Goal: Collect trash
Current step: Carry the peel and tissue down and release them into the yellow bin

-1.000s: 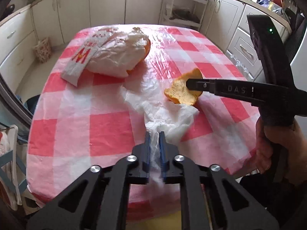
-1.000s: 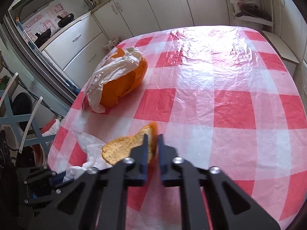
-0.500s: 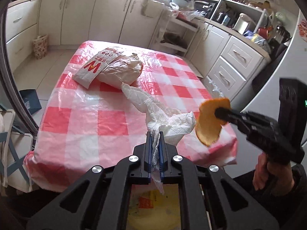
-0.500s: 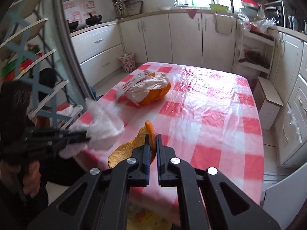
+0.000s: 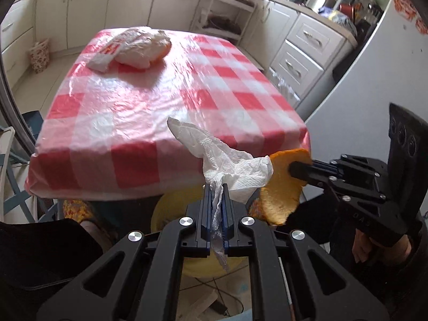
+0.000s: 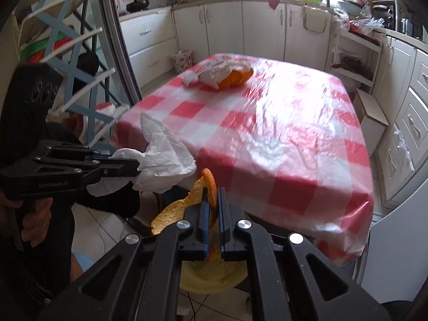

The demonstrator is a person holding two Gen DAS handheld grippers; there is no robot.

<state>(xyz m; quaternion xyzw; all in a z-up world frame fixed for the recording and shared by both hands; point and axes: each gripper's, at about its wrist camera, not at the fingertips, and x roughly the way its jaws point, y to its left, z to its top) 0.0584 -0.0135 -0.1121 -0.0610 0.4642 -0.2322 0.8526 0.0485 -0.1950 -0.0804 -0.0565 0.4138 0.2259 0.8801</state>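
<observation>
My left gripper [image 5: 216, 187] is shut on a crumpled white paper napkin [image 5: 230, 165], held in the air off the near edge of the table. My right gripper [image 6: 212, 191] is shut on a curved piece of orange peel [image 6: 184, 206]; the peel also shows in the left wrist view [image 5: 281, 195], right beside the napkin [image 6: 163, 157]. A yellow bin [image 5: 176, 206] stands on the floor below both grippers, also seen in the right wrist view [image 6: 214, 275]. More trash lies at the table's far end: a white wrapper over orange peel [image 5: 139, 49], [image 6: 224, 73].
The table has a red-and-white checked cloth under clear plastic [image 5: 149, 101]. White kitchen cabinets [image 6: 262, 32] line the walls. A cardboard box [image 6: 371, 123] stands beside the table's right side. A drying rack [image 6: 80, 61] is on the left.
Both grippers have lifted their trash off the table and pulled back past its near edge, then lowered toward the yellow bin. Napkin and peel are now close together.
</observation>
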